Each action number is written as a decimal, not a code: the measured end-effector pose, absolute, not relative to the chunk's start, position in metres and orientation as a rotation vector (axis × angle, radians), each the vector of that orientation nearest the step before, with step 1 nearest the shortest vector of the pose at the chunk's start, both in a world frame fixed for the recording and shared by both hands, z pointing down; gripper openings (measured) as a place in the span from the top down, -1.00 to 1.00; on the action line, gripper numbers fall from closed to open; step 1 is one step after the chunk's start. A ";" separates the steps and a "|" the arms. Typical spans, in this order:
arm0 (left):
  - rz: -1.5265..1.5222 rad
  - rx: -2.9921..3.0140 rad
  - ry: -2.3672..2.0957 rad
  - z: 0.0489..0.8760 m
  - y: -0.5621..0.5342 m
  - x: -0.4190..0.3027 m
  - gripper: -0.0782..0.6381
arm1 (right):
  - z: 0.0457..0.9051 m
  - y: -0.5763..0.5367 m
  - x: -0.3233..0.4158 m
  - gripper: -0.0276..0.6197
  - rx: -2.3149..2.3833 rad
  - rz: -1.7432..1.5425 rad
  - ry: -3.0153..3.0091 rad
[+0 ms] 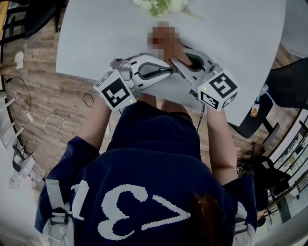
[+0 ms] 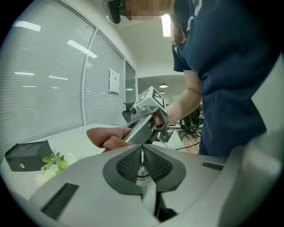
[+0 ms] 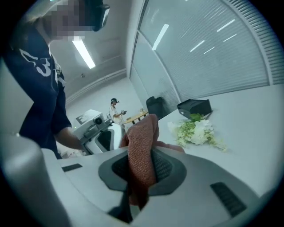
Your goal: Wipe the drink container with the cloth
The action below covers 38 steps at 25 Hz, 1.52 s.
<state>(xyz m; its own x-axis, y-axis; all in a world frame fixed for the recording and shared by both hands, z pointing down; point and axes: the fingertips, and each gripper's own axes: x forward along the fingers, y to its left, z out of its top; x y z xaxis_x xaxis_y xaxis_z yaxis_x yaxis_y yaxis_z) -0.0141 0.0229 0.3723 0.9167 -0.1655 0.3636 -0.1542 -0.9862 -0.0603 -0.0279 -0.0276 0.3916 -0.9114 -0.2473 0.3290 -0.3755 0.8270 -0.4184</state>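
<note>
Cloth (image 3: 142, 133) clamped in right gripper (image 3: 142, 170), left gripper (image 2: 142, 165) nipping unidentifiable shiny sliver (image 2: 142, 157)

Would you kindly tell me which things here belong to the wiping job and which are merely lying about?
In use: rust-red woven cloth in the right gripper; thin shiny metal piece in the left gripper.
Lying about: white flower bunch; black box.

Table (image 1: 96, 43): under the tips of both grippers.
Flowers (image 1: 161, 6): on the table's far side, beyond the cloth.
Box (image 3: 194, 107): on the table, just behind the flowers.
Cloth (image 3: 141, 146): between the right fingers (image 3: 166, 166), ahead of the left ones.
Container (image 2: 142, 170): between the left fingers (image 2: 126, 165), mostly hidden.
</note>
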 end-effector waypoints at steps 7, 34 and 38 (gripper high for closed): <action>-0.506 -3.084 0.440 0.368 0.000 -0.018 0.72 | 0.468 -0.059 0.044 0.72 0.949 0.616 -2.492; -0.517 -3.315 1.191 0.380 -0.073 -0.048 0.72 | 0.491 -0.034 0.056 0.72 1.053 0.453 -2.325; -0.532 -3.332 1.263 0.384 -0.074 -0.051 0.72 | 0.446 -0.039 0.032 0.72 1.073 0.404 -2.459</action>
